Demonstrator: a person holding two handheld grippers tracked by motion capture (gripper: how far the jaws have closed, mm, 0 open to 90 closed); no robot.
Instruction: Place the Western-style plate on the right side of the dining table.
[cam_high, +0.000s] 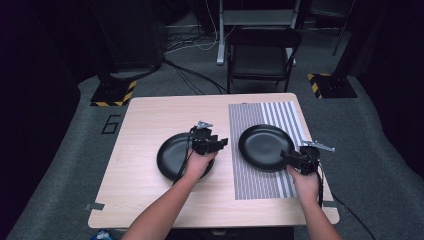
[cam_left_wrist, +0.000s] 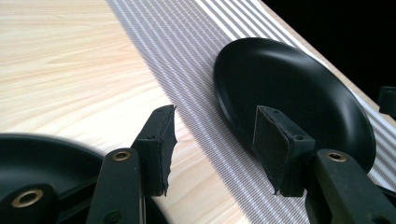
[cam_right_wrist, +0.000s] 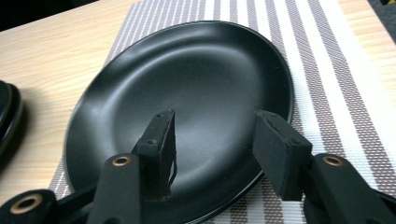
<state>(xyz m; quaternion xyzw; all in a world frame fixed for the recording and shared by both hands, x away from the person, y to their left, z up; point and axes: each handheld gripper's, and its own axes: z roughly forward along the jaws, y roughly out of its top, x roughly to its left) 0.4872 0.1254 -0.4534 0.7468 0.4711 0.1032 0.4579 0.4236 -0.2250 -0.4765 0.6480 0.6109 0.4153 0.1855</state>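
The left claw (cam_high: 220, 142) is wide, over a black plate (cam_high: 172, 155) mid-counter. The right claw (cam_high: 286, 156) is wide over another black plate (cam_high: 262, 145) on the striped mat (cam_high: 280, 112) near the counter's (cam_high: 150, 120) right edge.

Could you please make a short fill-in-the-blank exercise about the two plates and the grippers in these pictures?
1. The right plate lies on a ____ mat.
2. The left plate lies on the bare ____ table.
3. Both plates are ____ in colour.
4. The jaws of the left gripper and the right gripper stand ____, holding nothing.

Missing words: striped; wooden; black; open
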